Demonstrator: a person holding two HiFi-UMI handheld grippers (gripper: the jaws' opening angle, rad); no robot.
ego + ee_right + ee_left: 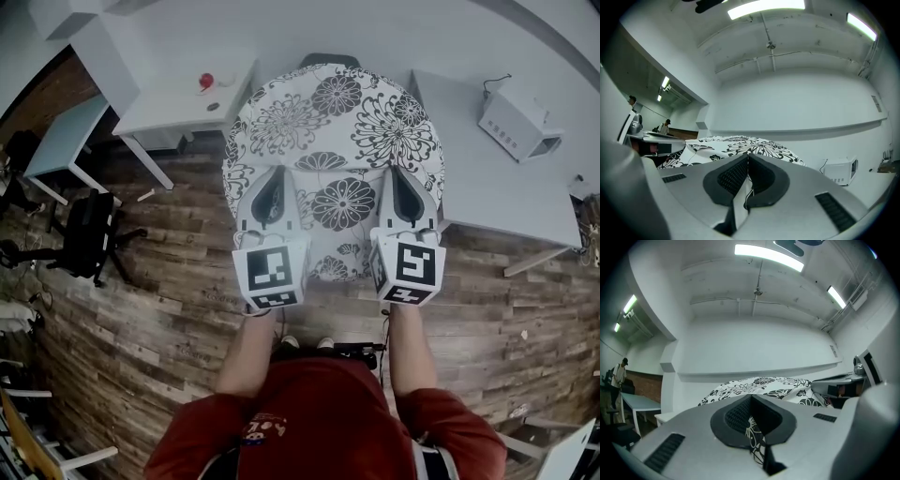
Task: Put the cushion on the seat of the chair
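Wood-plank floor (141,319), white tables either side. A black office chair (89,234) stands far left. Left gripper (271,183) is clamped on the cushion's (337,122) near rim, with floral fabric pinched between its jaws. Right gripper (405,183) is clamped on the same rim. The cushion lies flat, pattern up, in front of the person, and hides whatever is under it; can't tell if it rests on a seat. It is roughly round with no clear long axis; its far edge points at a dark edge (328,59).

Risk: only thin rim pinches hold it, so fabric could slip or the far side sag, and a blind drop could land off-centre.
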